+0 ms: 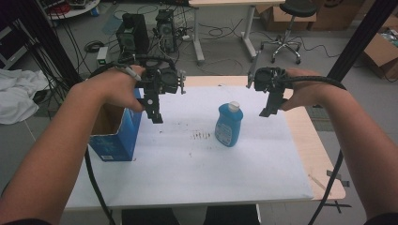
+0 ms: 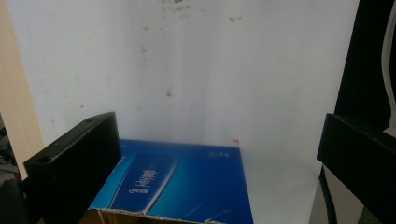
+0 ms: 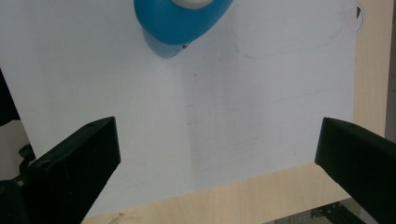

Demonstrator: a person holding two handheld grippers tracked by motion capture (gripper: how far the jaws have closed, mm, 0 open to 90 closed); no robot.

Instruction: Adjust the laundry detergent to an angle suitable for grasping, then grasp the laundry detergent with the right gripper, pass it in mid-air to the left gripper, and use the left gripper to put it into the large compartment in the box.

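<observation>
A blue bottle (image 1: 229, 124) with a white cap stands upright near the middle of the white board (image 1: 187, 159). An open blue carton (image 1: 115, 133) stands at the board's left edge. My left gripper (image 1: 155, 115) hangs above the board just right of the carton, jaws wide open and empty; in the left gripper view the carton (image 2: 182, 182) lies below, between the jaws. My right gripper (image 1: 268, 111) hovers right of the bottle, open and empty. The bottle (image 3: 182, 18) is at the top of the right gripper view, seen from above.
The board lies on a wooden table (image 1: 324, 159) with a bare strip along the right side. Behind the table are computer towers (image 1: 133, 33), cables on the floor, a stool (image 1: 288, 28) and cardboard boxes (image 1: 382, 51). A white cloth (image 1: 16, 93) lies at the far left.
</observation>
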